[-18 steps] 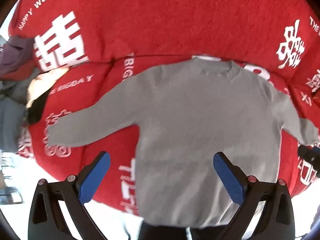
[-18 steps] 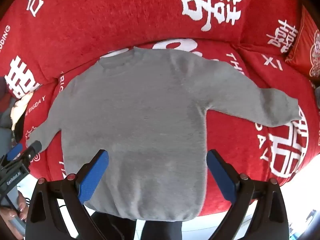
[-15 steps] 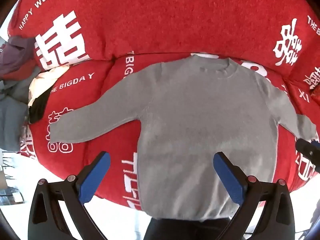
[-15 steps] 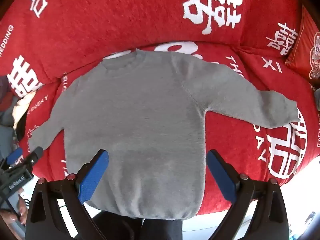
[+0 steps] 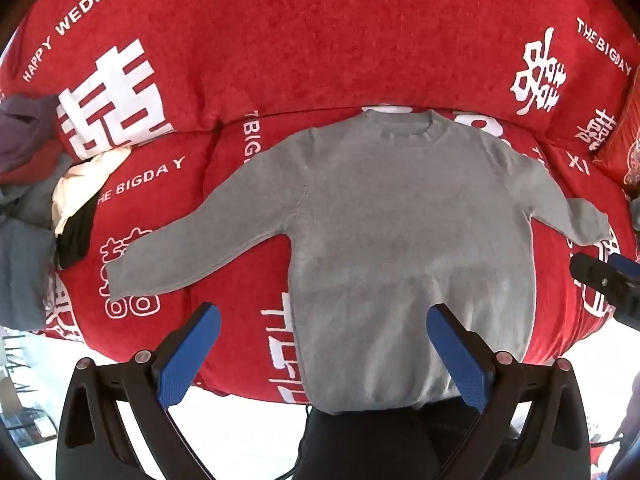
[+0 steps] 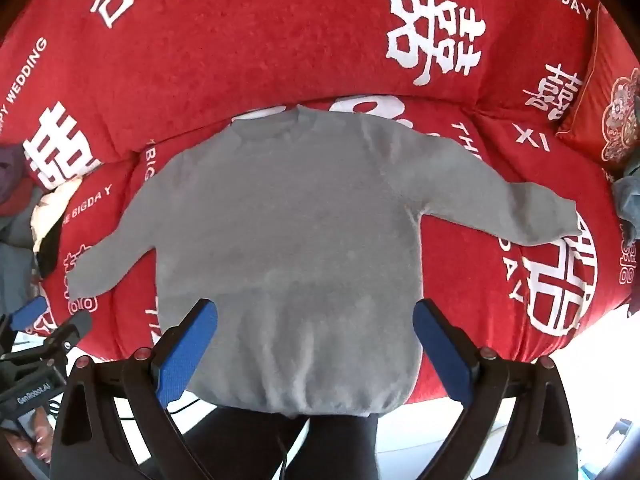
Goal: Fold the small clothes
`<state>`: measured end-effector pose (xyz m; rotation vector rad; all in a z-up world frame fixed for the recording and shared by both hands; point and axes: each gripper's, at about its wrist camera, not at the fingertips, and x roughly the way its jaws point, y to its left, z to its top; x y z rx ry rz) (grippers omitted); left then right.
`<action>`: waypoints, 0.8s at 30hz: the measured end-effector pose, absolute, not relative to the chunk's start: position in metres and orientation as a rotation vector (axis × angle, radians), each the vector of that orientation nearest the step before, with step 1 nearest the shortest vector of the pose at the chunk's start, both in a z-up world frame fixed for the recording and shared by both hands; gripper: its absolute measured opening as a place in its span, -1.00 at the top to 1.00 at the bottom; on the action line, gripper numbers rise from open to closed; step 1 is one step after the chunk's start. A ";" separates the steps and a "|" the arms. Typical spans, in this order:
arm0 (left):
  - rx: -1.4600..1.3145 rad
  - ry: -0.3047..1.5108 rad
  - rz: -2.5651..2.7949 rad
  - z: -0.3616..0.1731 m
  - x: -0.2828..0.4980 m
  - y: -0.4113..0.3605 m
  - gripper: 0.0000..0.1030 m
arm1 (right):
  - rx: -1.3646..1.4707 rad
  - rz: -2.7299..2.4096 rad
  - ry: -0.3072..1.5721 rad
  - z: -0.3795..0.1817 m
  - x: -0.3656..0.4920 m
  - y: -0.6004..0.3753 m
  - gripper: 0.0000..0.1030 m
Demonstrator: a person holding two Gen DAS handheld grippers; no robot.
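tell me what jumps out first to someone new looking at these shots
A small grey knit sweater lies flat with both sleeves spread, centred on a bright red sofa cover printed with white characters. A heap of other clothes sits at its left end. Both blue-padded grippers, left and right, hang open above the hem.

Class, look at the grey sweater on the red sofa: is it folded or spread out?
Spread out. The grey sweater lies flat on the red sofa cover, both sleeves stretched sideways, hem and neckline showing, no folds.
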<state>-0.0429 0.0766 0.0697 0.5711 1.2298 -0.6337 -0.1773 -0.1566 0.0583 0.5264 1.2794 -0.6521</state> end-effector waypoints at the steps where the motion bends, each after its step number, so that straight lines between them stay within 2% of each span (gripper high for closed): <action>1: 0.554 1.259 -0.607 0.074 -0.027 0.061 -1.00 | 0.529 -0.650 1.280 0.059 -0.179 -0.155 -0.92; 6: 0.546 1.277 -0.565 0.083 -0.026 0.027 -1.00 | 0.497 -0.653 1.279 0.072 -0.185 -0.151 -0.92; 12: 0.495 1.294 -0.525 0.099 -0.037 0.027 -1.00 | 0.393 -0.631 1.300 0.091 -0.187 -0.156 -0.92; 24: 0.530 1.254 -0.516 0.112 -0.045 0.016 -1.00 | 0.402 -0.622 1.279 0.096 -0.194 -0.161 -0.92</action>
